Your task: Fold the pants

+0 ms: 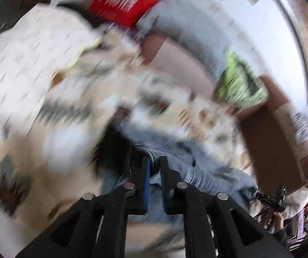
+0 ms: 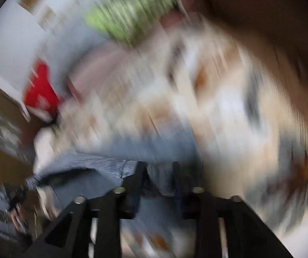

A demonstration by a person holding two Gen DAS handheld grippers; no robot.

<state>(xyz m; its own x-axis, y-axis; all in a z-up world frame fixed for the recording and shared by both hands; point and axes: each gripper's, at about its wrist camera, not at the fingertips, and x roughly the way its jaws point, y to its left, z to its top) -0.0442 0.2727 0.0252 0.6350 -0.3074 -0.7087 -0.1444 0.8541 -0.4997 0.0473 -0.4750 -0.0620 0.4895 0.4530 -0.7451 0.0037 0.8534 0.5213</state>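
Observation:
The pants (image 1: 197, 163) are blue-grey striped cloth, bunched and lifted over a patterned bed cover. My left gripper (image 1: 155, 165) is shut on a fold of the pants, the cloth pinched between its black fingers. In the right wrist view the pants (image 2: 111, 163) stretch to the left, and my right gripper (image 2: 160, 172) is shut on their edge with cloth between the fingers. The other gripper (image 1: 272, 197) shows small at the lower right of the left wrist view. Both views are heavily blurred by motion.
A bed with a beige, white and grey patterned cover (image 1: 46, 150) lies below. A white pillow (image 1: 25, 53), a red bag (image 1: 123, 0), a green patterned pillow (image 1: 240, 81) and a brown headboard (image 1: 278, 139) surround it.

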